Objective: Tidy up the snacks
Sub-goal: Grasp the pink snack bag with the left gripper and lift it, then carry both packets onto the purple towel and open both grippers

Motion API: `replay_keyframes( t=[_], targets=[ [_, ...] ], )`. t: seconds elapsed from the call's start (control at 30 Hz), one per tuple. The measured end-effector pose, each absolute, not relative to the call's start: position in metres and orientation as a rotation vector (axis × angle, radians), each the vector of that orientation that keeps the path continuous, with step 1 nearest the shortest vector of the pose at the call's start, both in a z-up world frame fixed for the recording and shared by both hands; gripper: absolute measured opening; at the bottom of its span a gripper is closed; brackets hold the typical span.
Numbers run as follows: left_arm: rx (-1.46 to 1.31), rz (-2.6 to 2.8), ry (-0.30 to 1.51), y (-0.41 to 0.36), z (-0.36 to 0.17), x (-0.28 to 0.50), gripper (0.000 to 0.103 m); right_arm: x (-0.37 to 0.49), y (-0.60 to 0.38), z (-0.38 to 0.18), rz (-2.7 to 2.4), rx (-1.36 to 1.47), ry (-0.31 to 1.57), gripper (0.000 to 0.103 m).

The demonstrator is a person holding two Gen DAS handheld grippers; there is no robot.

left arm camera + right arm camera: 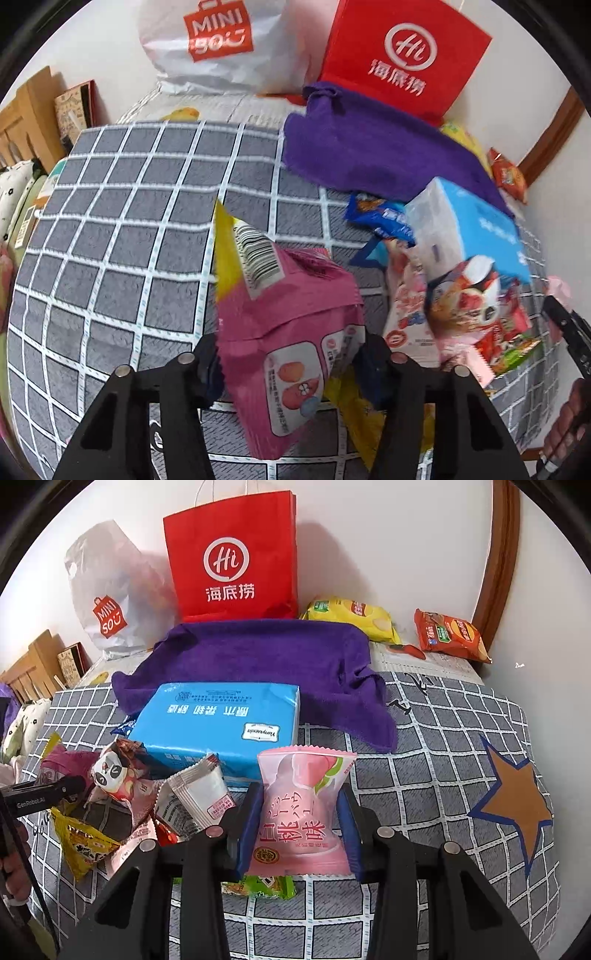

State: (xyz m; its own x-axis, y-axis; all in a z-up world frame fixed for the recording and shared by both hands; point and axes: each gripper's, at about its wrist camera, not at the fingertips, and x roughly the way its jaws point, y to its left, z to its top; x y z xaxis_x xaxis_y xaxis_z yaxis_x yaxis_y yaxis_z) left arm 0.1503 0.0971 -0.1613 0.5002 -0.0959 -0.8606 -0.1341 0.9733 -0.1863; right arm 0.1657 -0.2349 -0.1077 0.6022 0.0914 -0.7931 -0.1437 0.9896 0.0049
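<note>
Two grips: left fingers [288,356] hold a tilted magenta packet [291,325]; right fingers [297,829] clamp an upright peach pouch [303,812].

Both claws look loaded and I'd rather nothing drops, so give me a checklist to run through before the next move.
1. Right claw gripping the peach packet: ok, both pads press its sides.
2. Left claw gripping the magenta packet: cannot tell, the packet sits between the fingers, but pad contact is unclear.
3. Magenta packet steady: not ok, it hangs tilted and twisted.
4. Free spot on the checked cover: ok, bare to the left of the pile.
5. Claws apart from each other: ok, the left one shows only at the edge of the right view.
6. Tissue pack clear of both claws: ok, it lies behind the peach packet.
</note>
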Motion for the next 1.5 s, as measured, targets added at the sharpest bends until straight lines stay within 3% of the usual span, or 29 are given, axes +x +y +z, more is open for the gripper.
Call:
replay_keyframes(
  t=[0.8,1.5],
  targets=[
    [-0.189,-0.164,0.877,0.022,-0.041,0.185,0.054,0.204,-0.236,-0.045,0.167,-0.009,0.816,0.04],
    [-0.146,-0.173,0.837,0.003,-0.017,0.274,0.054,0.303,-0.217,-0.019,0.175,-0.021,0.782,0.04]
  ],
)
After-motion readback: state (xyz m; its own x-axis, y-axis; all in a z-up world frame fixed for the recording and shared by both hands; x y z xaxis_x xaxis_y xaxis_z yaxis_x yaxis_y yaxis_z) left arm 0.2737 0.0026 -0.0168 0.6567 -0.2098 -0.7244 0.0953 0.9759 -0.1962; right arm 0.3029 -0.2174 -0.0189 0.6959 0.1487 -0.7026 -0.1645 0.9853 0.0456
